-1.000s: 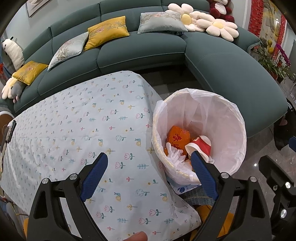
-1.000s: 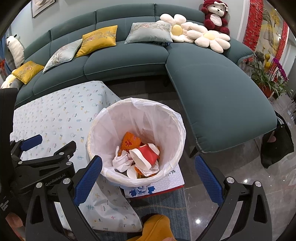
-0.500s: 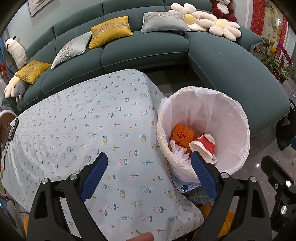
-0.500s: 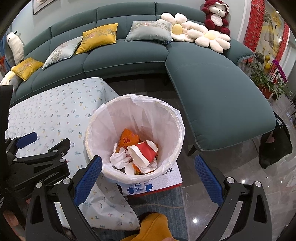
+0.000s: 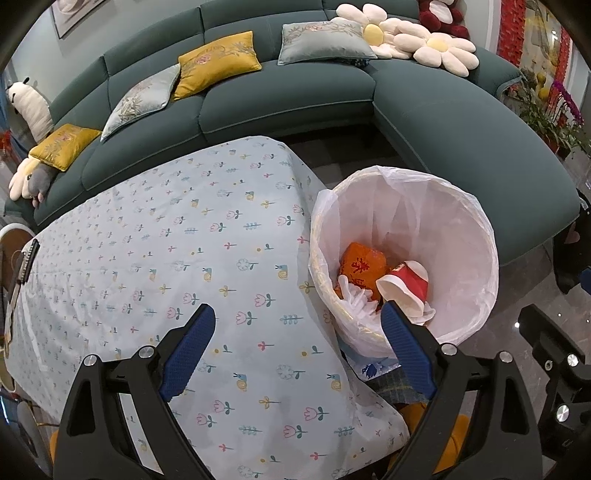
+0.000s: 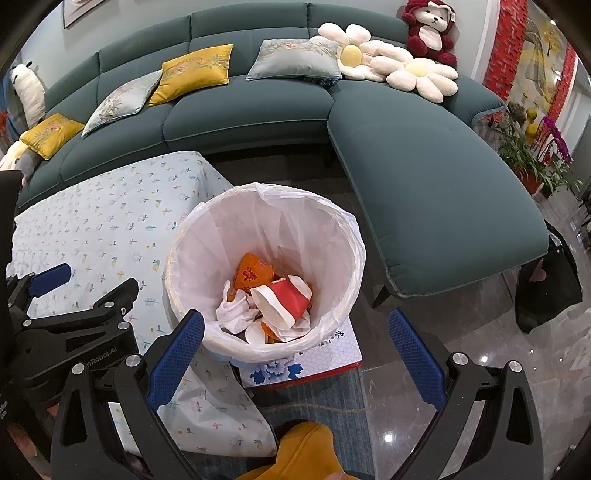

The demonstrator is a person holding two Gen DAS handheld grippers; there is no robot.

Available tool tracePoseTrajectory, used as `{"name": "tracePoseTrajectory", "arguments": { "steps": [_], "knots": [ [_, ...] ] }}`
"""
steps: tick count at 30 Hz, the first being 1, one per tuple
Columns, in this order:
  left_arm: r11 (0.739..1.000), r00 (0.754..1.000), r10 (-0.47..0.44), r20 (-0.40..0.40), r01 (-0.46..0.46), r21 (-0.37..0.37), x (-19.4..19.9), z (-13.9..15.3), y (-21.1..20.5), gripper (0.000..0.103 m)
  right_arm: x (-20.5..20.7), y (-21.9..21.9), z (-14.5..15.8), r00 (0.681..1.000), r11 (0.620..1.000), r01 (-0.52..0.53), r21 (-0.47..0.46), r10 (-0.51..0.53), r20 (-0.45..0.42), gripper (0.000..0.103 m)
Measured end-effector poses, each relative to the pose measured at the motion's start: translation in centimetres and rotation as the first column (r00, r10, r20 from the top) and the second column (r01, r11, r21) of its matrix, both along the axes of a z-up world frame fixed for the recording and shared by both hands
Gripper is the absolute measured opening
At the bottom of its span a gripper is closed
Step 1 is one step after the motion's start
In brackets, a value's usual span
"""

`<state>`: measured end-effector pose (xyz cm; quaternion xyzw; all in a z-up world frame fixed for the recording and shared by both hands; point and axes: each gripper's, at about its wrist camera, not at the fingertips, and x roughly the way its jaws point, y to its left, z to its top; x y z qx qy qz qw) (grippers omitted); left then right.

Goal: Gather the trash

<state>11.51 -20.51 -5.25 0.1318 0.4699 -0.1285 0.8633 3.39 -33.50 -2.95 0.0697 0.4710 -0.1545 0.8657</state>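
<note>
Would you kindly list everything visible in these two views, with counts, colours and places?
sofa: one, dark teal, behind the table
cushions: five, two yellow, three grey-green, on the sofa
flower pillows: two, cream, sofa corner
teddy bear: one, red, sofa back
tablecloth: one, pale blue floral, on the table
bin: one, white liner, beside the table
red cup: one, in the bin
orange packet: one, in the bin
left hand-held gripper: open, over the table edge
right hand-held gripper: open, above the bin
</note>
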Motion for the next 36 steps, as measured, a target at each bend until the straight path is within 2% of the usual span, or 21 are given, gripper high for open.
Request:
{"name": "tracePoseTrajectory", "arguments": {
  "steps": [36],
  "knots": [
    [1.000,0.999,-0.003,-0.036,0.003,-0.006,-0.06,-0.56,0.27,0.087,-0.20,-0.15,-0.24,1.000,1.000,0.008,0.001,-0.008,-0.006,0.096]
  ]
}}
